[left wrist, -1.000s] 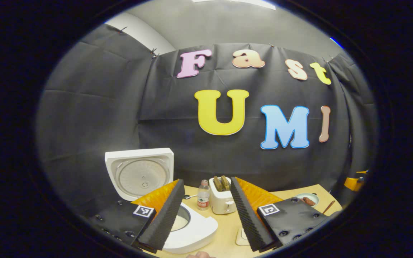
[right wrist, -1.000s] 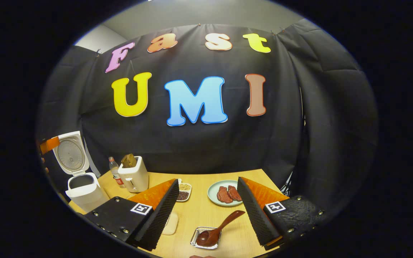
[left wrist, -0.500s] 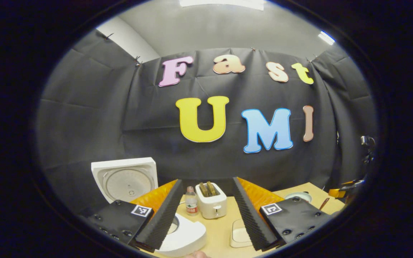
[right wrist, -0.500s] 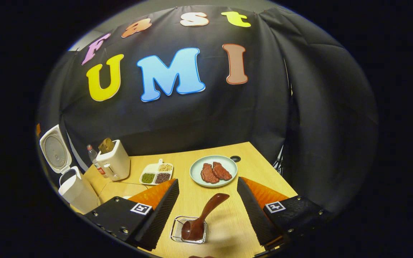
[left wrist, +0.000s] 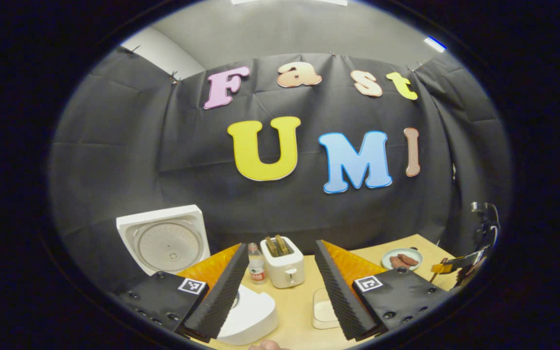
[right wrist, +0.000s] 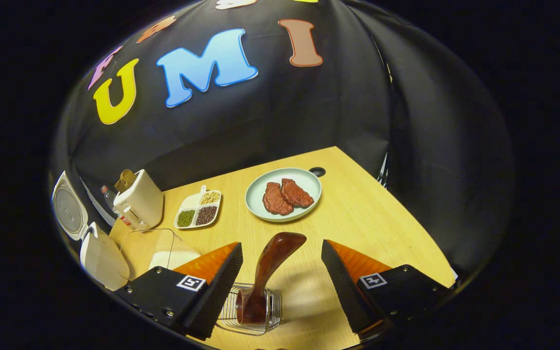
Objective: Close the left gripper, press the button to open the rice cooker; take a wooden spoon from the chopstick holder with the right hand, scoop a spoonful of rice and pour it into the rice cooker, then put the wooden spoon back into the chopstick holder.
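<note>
Right gripper [right wrist: 282, 272] above the spoon [right wrist: 265, 277], jaws wide, gripping nothing

The spoon is dark reddish-brown, glossy wood; it stands bowl-down in the wire holder [right wrist: 251, 316] on the table [right wrist: 372, 218], its thick rounded handle leaning up between the fingers, touching neither. Beyond the holder sits a plate [right wrist: 260, 206] with two meat pieces; left of the plate a divided dish [right wrist: 198, 210] of beans, then a toaster [right wrist: 136, 201]. The cooker [right wrist: 100, 257] is far left of the holder, white, lid [right wrist: 66, 206] raised. A clear box [right wrist: 156, 248], probably the rice, lies between cooker and holder. Left gripper [left wrist: 277, 287] hangs spread and empty over the cooker [left wrist: 251, 316], whose lid [left wrist: 163, 240] stands upright; a bottle [left wrist: 256, 265] and toaster [left wrist: 284, 262] stand behind
</note>
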Demonstrator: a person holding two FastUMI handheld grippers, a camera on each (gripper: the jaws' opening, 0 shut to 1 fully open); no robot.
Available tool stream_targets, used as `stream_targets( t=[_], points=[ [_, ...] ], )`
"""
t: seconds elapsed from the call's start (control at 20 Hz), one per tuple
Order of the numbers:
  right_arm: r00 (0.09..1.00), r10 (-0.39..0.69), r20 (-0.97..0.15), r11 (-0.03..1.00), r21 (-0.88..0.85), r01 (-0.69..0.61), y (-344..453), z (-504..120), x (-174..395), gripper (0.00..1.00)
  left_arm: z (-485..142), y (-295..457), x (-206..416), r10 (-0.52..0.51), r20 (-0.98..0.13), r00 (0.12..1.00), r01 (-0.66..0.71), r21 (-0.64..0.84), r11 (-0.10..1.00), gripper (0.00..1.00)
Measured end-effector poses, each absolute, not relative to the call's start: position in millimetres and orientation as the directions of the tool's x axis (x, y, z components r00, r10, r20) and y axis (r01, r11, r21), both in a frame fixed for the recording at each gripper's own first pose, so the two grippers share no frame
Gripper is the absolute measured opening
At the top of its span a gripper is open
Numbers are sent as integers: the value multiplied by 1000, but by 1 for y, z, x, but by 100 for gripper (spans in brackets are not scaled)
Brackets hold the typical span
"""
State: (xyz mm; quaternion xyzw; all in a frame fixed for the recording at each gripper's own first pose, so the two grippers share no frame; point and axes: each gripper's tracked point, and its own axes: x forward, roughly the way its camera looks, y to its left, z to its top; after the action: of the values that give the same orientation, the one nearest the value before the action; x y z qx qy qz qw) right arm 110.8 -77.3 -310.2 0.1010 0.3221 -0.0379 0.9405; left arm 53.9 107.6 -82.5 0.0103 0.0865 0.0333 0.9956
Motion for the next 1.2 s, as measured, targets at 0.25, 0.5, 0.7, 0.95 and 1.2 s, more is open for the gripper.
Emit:
stream_targets(
  t=[0.25, 0.5, 0.7, 0.95, 1.2],
  points=[
    [771, 40, -636, 974, 197, 113, -66, -328, 131, 81, -80, 107, 56, 74, -174, 982, -69, 33, 997, 96],
    [759, 106, -642, 968, 240, 68, -54, -324, 131, 35, -84, 108, 56, 78, -176, 981, -70, 50, 996, 96],
    [760, 130, -637, 944, 314, 102, -44, -317, 125, 8, -83, 112, 54, 81, -173, 982, -78, 28, 997, 96],
    [824, 125, -553, 966, 259, 27, -31, -265, 119, 4, -81, 123, 49, 85, -162, 983, -81, 31, 996, 96],
    [880, 163, -446, 965, 258, -47, -12, -197, 116, 4, -79, 133, 44, 74, -146, 987, -73, 15, 997, 95]
  ],
)
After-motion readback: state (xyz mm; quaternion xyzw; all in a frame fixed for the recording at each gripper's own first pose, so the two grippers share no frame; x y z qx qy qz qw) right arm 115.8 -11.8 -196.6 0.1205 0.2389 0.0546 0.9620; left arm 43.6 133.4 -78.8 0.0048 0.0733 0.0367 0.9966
